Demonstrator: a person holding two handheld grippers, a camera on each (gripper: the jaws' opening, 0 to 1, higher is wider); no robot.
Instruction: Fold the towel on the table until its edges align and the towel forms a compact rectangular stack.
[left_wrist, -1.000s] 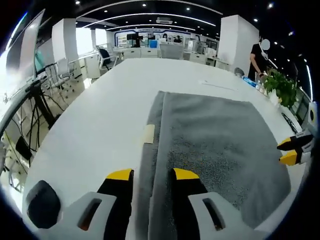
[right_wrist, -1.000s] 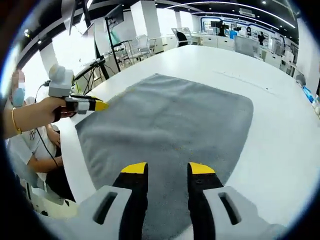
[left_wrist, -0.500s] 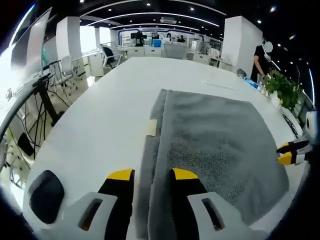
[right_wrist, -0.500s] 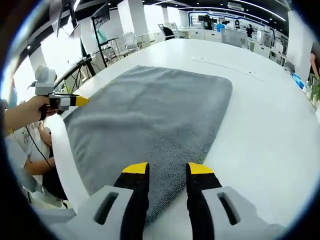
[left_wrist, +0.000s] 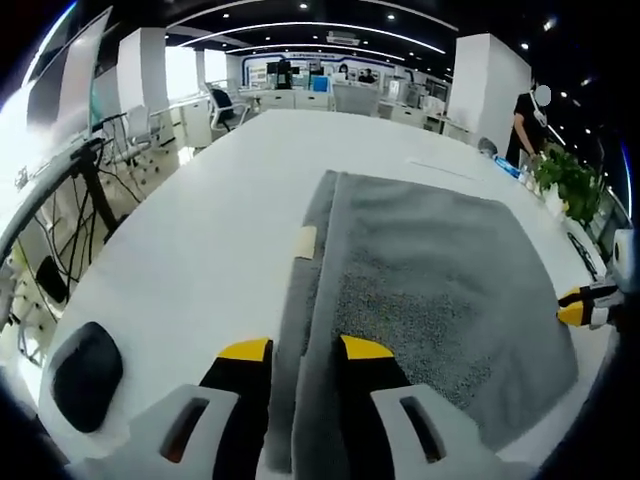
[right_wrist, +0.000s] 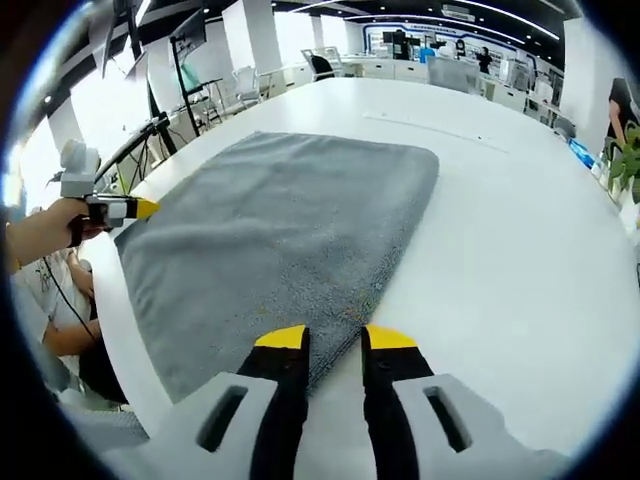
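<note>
The grey towel (left_wrist: 430, 290) lay flat on the white bench (left_wrist: 200, 230), seemingly folded once, further folds judged outstanding. The left claw (left_wrist: 304, 348) straddled its 9 o'clock edge, slightly parted; the right claw (right_wrist: 335, 337), narrowly parted, straddled the 3 o'clock edge.

towel (left_wrist: 430, 270): 1 | table (left_wrist: 200, 230): 1 | potted plant (left_wrist: 568, 175): 1

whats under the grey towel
The towel lies flat on the white table. Along one side a lower towel layer shows beneath it. Anything else underneath is covered.
</note>
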